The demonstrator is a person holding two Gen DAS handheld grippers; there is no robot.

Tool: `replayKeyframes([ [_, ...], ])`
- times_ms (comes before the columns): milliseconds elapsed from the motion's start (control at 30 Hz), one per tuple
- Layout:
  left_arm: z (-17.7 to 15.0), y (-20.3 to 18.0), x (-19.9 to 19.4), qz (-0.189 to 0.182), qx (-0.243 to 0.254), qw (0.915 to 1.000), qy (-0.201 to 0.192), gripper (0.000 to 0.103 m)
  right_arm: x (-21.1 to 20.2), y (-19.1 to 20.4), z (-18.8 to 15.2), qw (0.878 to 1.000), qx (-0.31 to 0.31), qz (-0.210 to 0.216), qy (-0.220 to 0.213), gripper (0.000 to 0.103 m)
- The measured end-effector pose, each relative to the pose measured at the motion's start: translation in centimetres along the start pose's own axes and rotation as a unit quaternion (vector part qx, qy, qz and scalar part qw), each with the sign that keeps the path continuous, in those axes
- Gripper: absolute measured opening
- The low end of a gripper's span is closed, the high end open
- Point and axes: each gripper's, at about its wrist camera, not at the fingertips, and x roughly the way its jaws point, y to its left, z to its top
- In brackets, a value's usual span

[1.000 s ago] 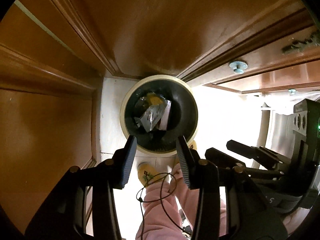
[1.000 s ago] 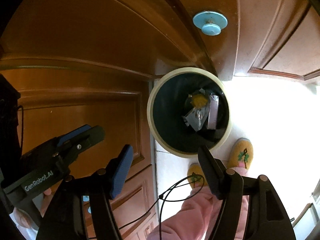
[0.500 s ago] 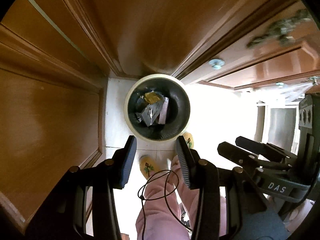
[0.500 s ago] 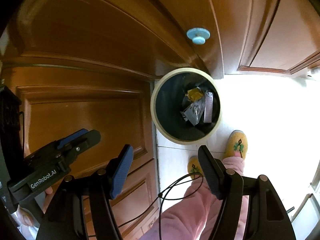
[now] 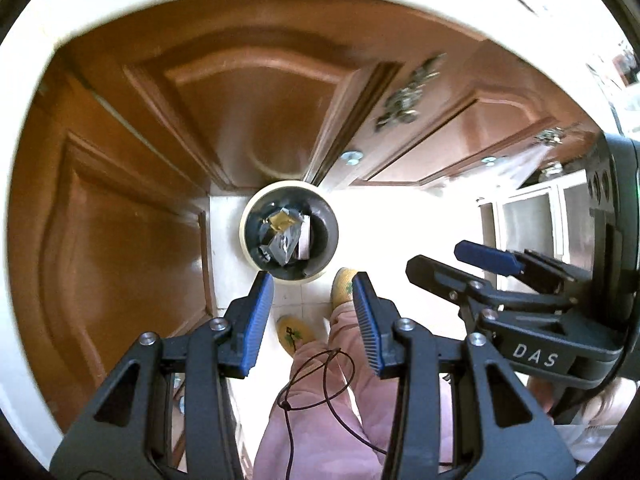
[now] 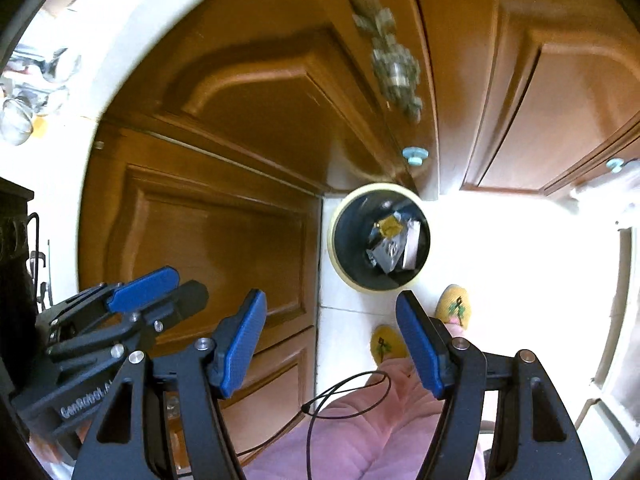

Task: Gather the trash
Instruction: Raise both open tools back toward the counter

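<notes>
**Both claws empty above a bin that already holds wrappers**

The round trash bin (image 5: 289,236) stands on the pale tiled floor (image 5: 384,224), tucked into the corner where the brown wooden cabinet doors (image 5: 132,248) meet, well below both cameras. Its cream rim rings a dark liner, and the trash inside lies in a loose heap: one crumpled silvery wrapper (image 6: 385,254), one small yellow-gold wrapper (image 6: 389,226) and one pale flat packet (image 6: 412,246) leaning against the wall. More may lie beneath; the view cannot tell.

All three pieces look light, thin and soft, the sort that crumples under pressure and would not break. The foil faces are probably slippery, so a pinch across a folded edge or a bunched corner would likely hold better than one on a flat face. The bin itself looks like light, stiff plastic, best taken at its rim.

The left claw (image 5: 314,312) hangs with its jaws wide apart and nothing between them; the right claw (image 6: 332,344) is likewise spread wide and empty.

Counted: one bin, three visible pieces of trash, two claws, two yellow embroidered slippers (image 6: 454,308) on the person's feet just beside the bin, and two blue round knobs (image 6: 415,156) on the cabinet fronts.
</notes>
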Motion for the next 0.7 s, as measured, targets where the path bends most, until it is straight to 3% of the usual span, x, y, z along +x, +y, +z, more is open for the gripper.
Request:
replayKeyframes([
  [400, 1.8, -2.6, -10.3, 0.005, 0.039, 0.9965, -0.074, 0.038, -12.6, 3.8, 0.8, 0.995, -0.011, -0.017, -0.096, 0.068],
  [700, 5.9, -2.6, -18.6, -0.004, 0.046, 0.9873, -0.152, 0.038, -21.1, 7.1, 3.1, 0.985, -0.028, -0.028, -0.170, 0.068],
])
